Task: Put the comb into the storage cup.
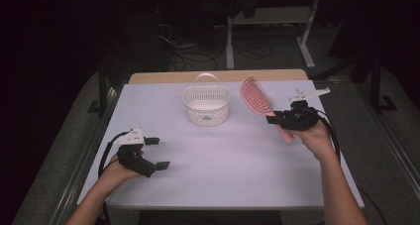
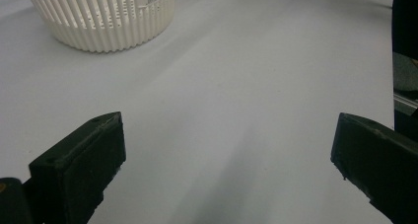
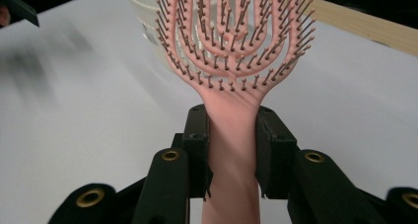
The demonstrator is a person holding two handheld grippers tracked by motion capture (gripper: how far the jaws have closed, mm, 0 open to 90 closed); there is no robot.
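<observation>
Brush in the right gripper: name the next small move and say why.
Probably carry the brush a little further toward the basket until its head is over the open top. The right gripper is clamped on the handle, the brush is lifted off the table, and the basket stands just beside it.

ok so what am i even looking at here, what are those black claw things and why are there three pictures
A person sits at a white table and holds a hand tool with two black jaws in each hand. The high view looks down from above. The other two pictures come from small cameras riding on the tools, looking along their jaws.

The left gripper hangs low over the table with its jaws wide apart and nothing between them. The right gripper is shut on the handle of a pink hairbrush, lifted off the table with its bristled head toward a white slatted basket. The basket stands on the table's far half; I see nothing in it.
</observation>
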